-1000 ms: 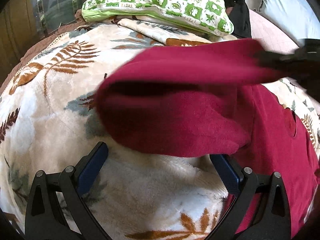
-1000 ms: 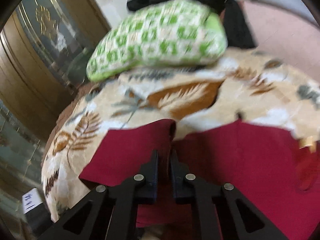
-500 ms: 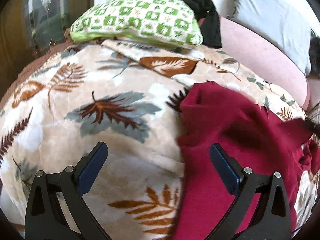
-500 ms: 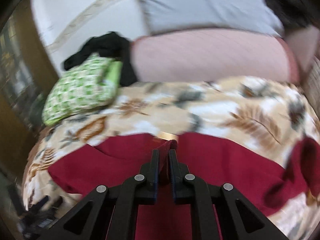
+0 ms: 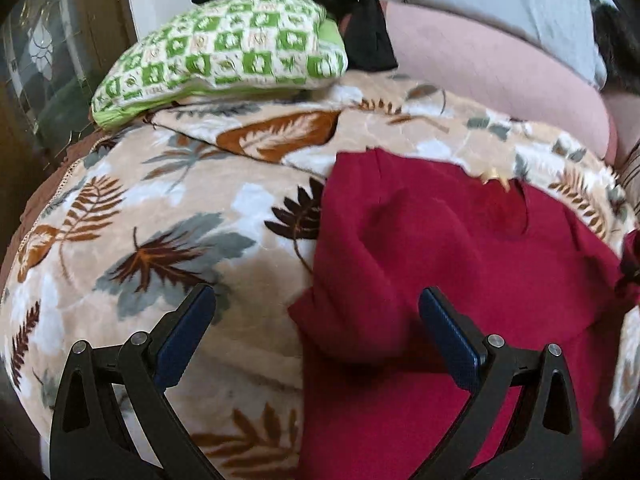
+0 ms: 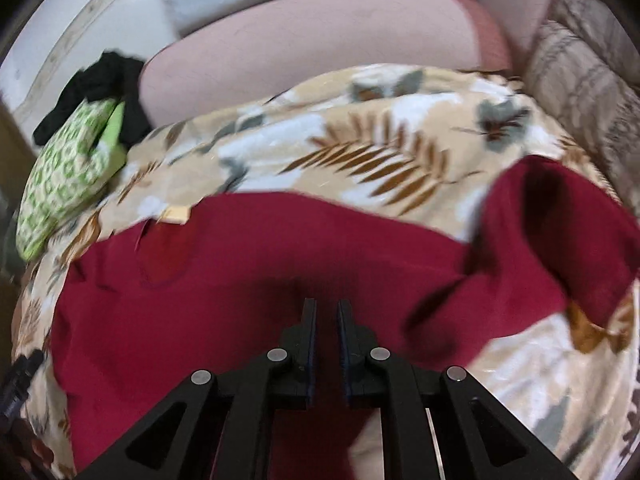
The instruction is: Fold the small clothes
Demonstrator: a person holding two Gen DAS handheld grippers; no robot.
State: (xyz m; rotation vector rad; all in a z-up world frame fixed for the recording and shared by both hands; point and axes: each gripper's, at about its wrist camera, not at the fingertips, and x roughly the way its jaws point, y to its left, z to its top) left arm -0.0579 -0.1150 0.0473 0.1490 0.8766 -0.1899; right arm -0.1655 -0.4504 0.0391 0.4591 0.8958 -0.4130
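Note:
A dark red garment (image 5: 460, 264) lies on a leaf-patterned blanket (image 5: 160, 216), its left sleeve folded in over the body. My left gripper (image 5: 316, 316) is open and empty, just above the garment's left edge. In the right wrist view the same garment (image 6: 248, 264) spreads across the blanket, with its other sleeve (image 6: 560, 232) sticking out rumpled at the right. My right gripper (image 6: 326, 308) hovers over the garment's middle, its jaws almost together with a narrow gap and no cloth between them.
A green checked pillow (image 5: 224, 52) and a black garment (image 5: 352, 20) lie at the far end of the bed. A pink bolster (image 6: 312, 40) and a grey pillow (image 5: 512, 4) lie behind. A striped cushion (image 6: 580, 64) is at the right.
My right gripper carried the left sleeve over the garment's body and let it go. My left gripper's view shifted as the sleeve came down folded.

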